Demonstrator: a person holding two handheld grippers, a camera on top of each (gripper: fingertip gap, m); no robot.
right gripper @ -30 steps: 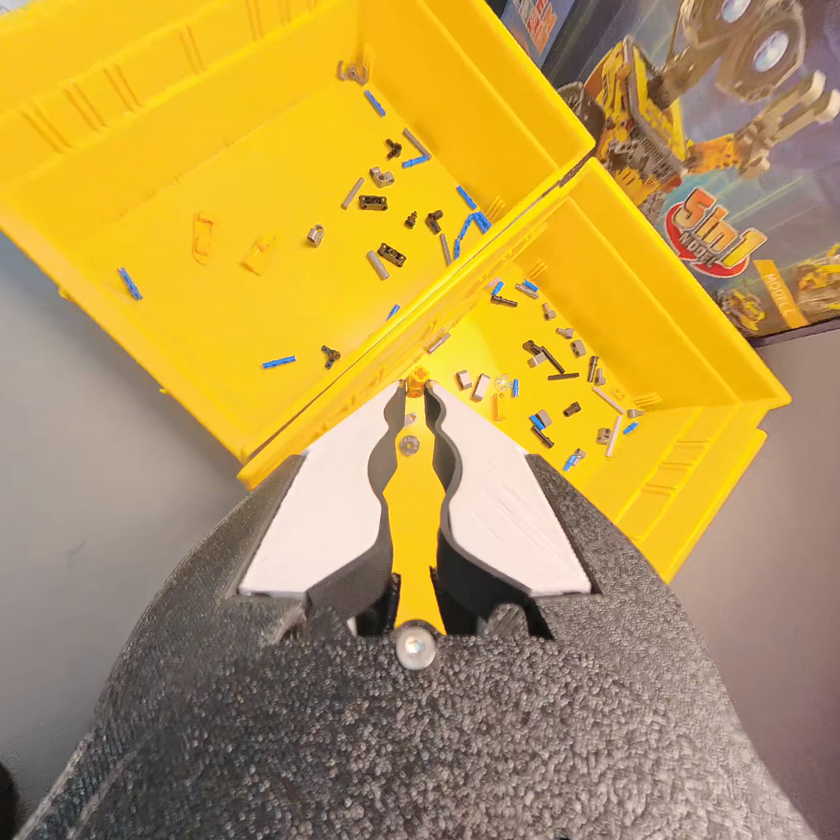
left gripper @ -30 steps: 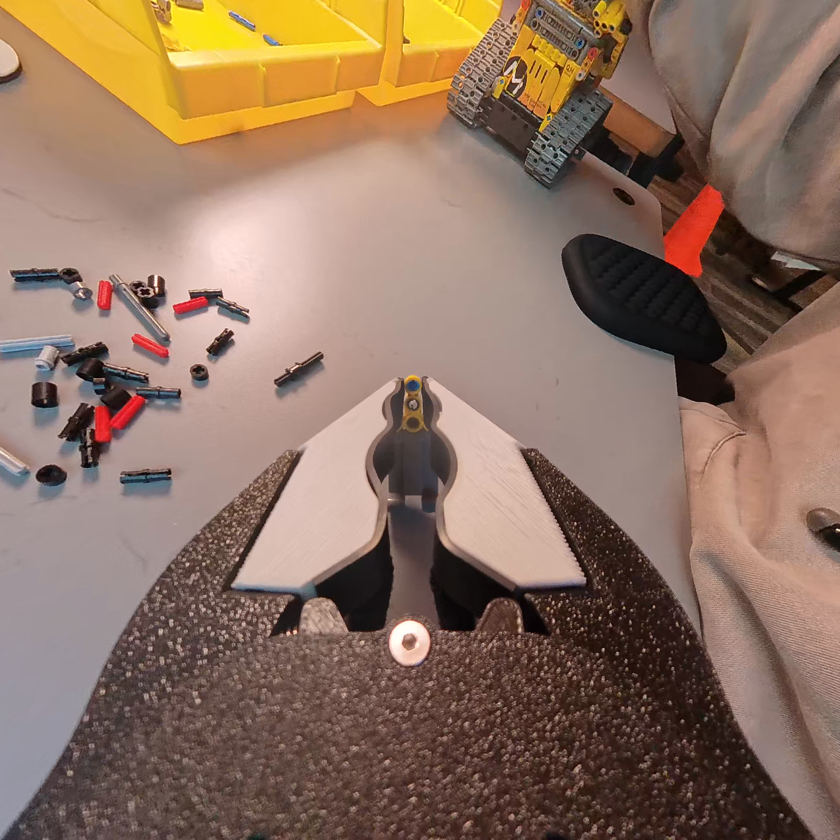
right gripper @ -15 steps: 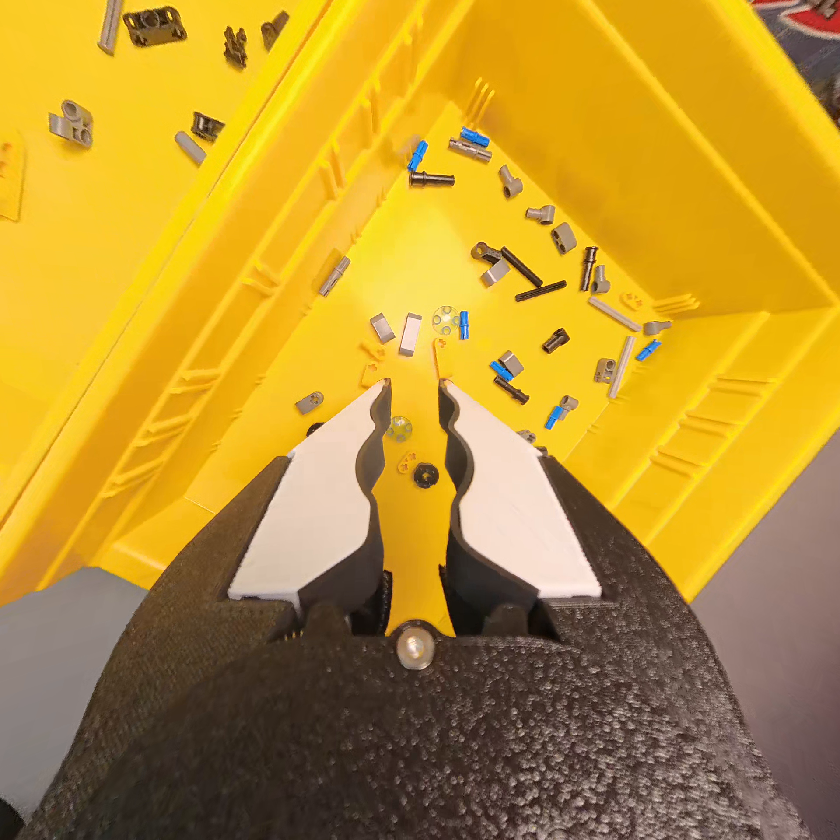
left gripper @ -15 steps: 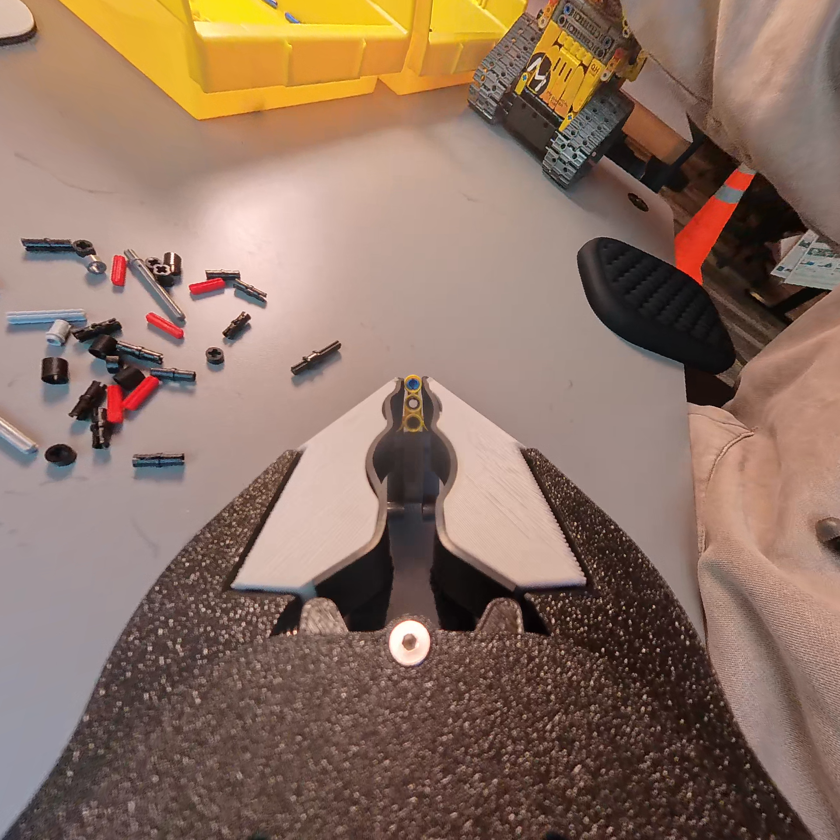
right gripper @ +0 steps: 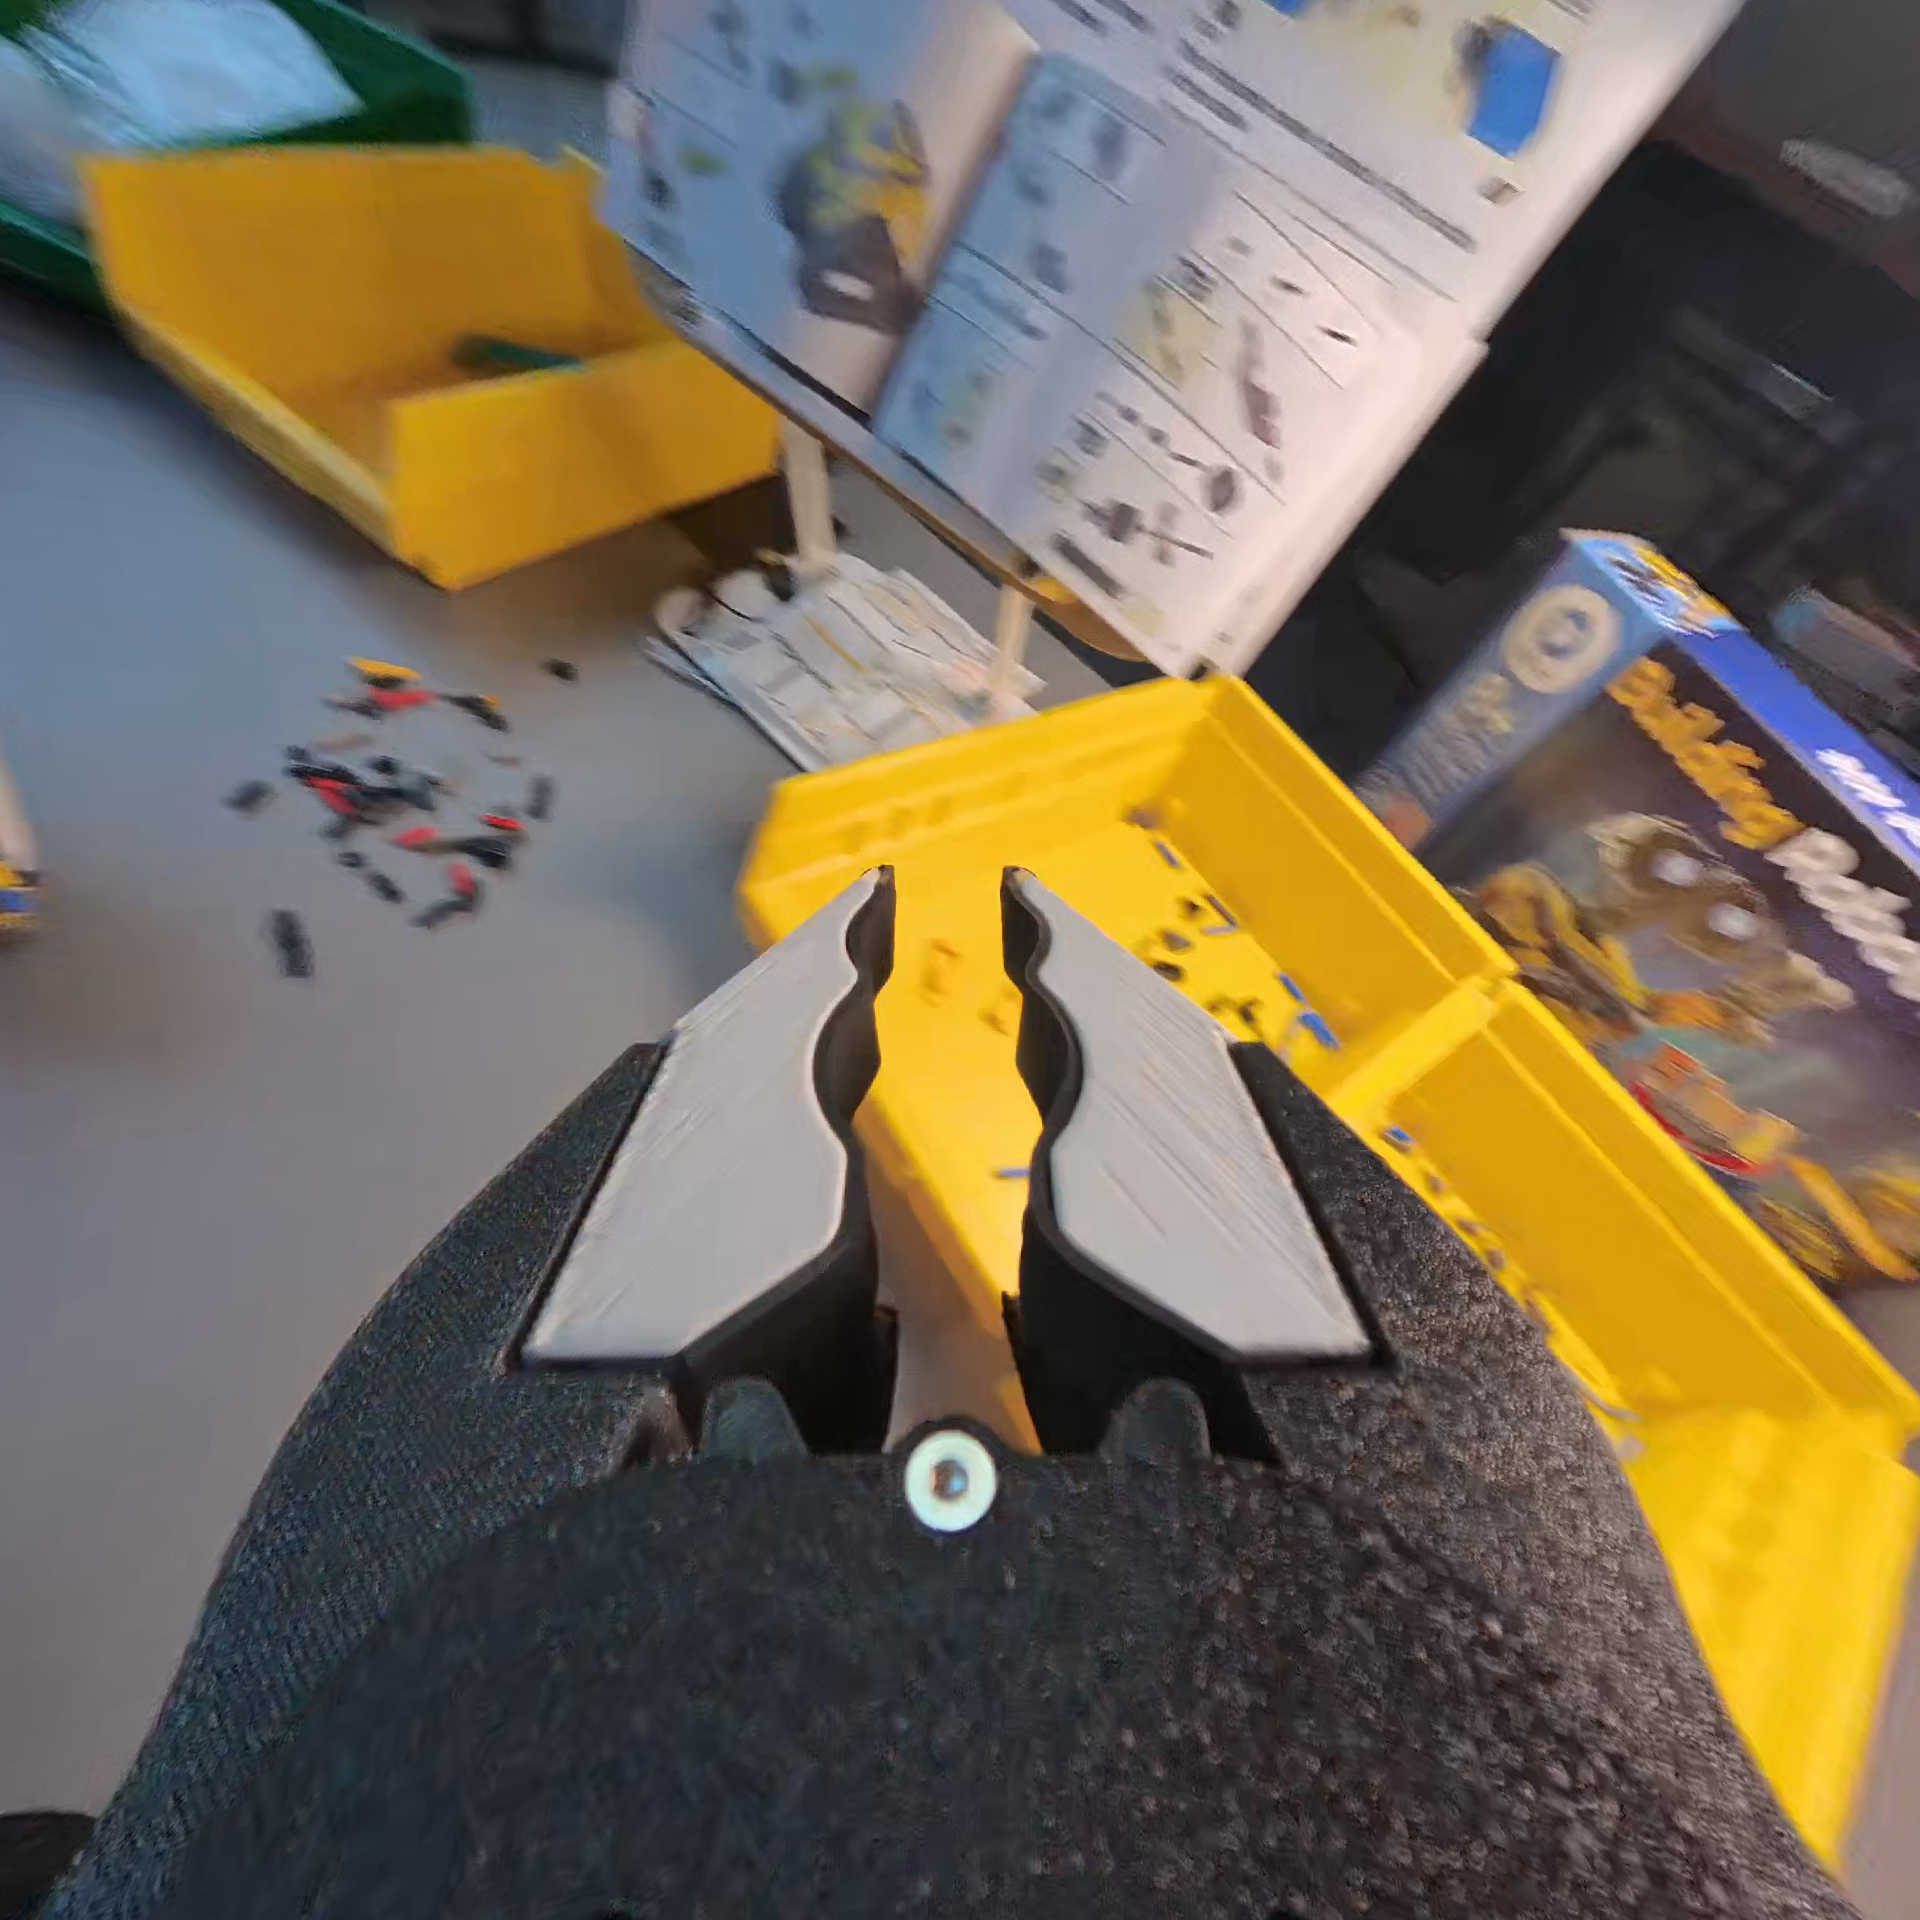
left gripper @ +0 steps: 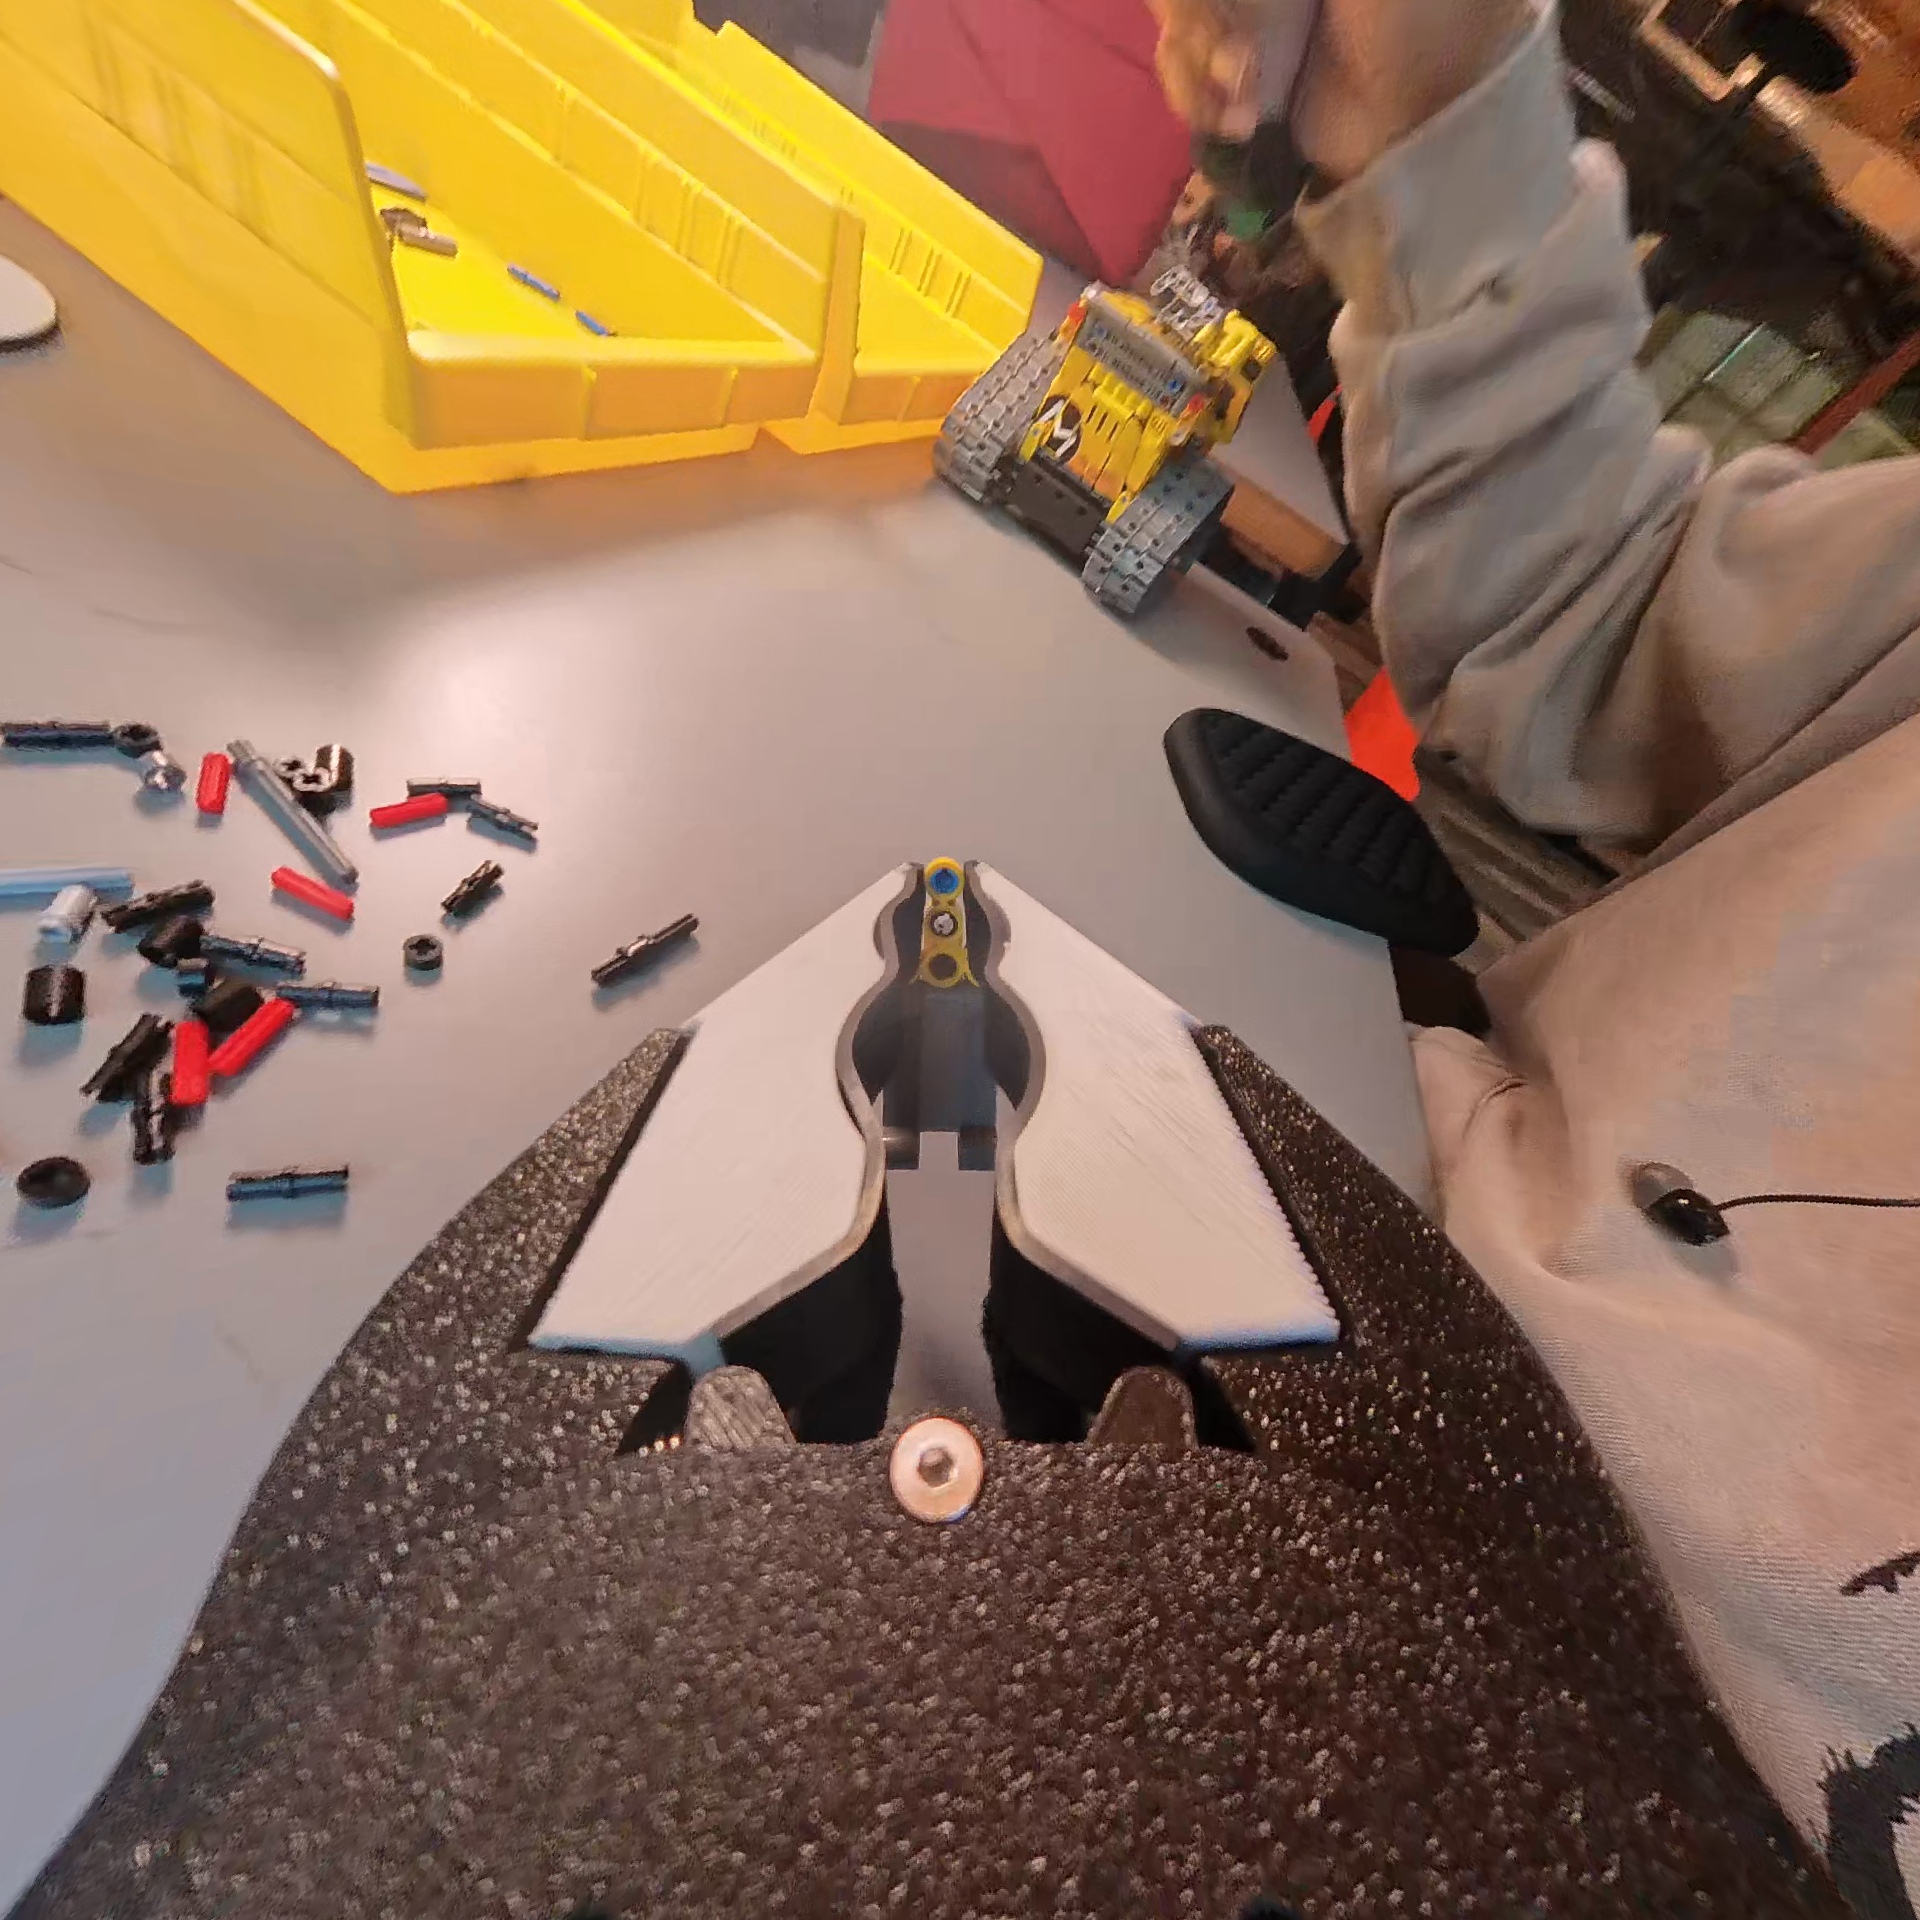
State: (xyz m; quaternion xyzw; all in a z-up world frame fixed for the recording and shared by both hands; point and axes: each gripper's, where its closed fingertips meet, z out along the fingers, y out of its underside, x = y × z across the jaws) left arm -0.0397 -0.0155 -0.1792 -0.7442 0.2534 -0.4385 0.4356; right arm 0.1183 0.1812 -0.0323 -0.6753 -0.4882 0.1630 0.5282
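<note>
My left gripper [left gripper: 943,868] is shut on a small yellow holed beam [left gripper: 943,925] with a blue pin at its tip and a dark grey part behind it, held above the grey table [left gripper: 727,675]. Loose black, red and grey pins [left gripper: 239,935] lie on the table to its left. My right gripper [right gripper: 943,878] is open and empty, raised over the near edge of a yellow bin [right gripper: 1195,862] that holds small blue, grey and yellow parts. The right wrist view is blurred.
Yellow bins [left gripper: 540,281] stand at the back, with a yellow tracked toy vehicle [left gripper: 1112,436] to their right. A black armrest pad [left gripper: 1309,831] and a person's sleeve [left gripper: 1507,436] are at the right. An instruction booklet on a stand [right gripper: 1091,291], a printed toy box [right gripper: 1683,883] and scattered pins [right gripper: 395,810] appear in the right wrist view.
My right gripper opened, dropped its small orange part in the bin, then lifted and tilted up out of it. My left gripper stayed shut on the yellow beam and tilted up slightly.
</note>
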